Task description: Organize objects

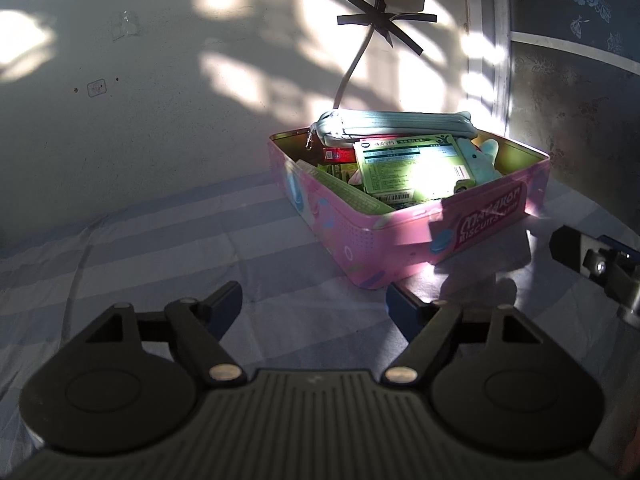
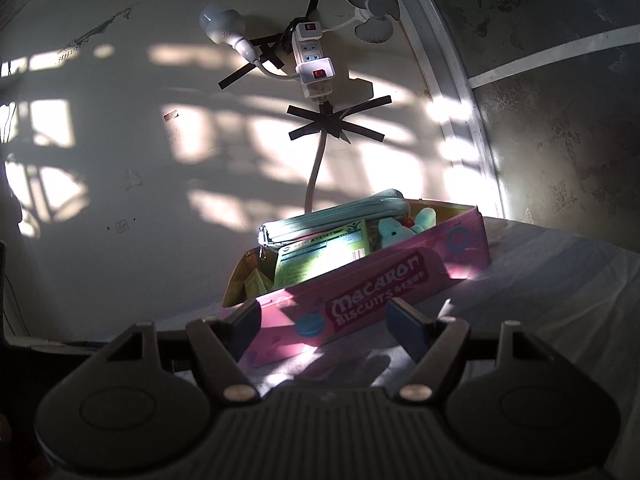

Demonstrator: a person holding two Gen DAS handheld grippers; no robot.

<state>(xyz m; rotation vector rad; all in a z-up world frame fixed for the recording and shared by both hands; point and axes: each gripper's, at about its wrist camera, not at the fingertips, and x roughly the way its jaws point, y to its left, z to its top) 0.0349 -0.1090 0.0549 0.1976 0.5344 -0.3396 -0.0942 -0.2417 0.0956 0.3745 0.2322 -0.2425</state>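
A pink "Macaron Biscuits" tin (image 1: 332, 236) (image 2: 440, 264) stands open on a striped sheet. It holds a green printed box (image 1: 408, 168) (image 2: 320, 256), a pale blue zip pouch (image 1: 392, 126) (image 2: 332, 216), a teal plush toy (image 1: 480, 160) (image 2: 396, 232), a red box (image 1: 340, 155) and green packets. My left gripper (image 1: 313, 294) is open just short of the tin's near corner, with nothing between its fingers. My right gripper (image 2: 322, 312) is open facing the tin's long labelled side, also holding nothing. Part of it shows at the right edge of the left wrist view (image 1: 592, 264).
The tin sits close to a pale wall. On the wall hang a power strip (image 2: 312, 60), its cable fixed with black tape (image 1: 380, 20), a bulb (image 2: 222, 24) and a small fan (image 2: 372, 8). A window frame (image 1: 500, 60) rises at the right. Striped sheet (image 1: 160, 248) spreads to the left.
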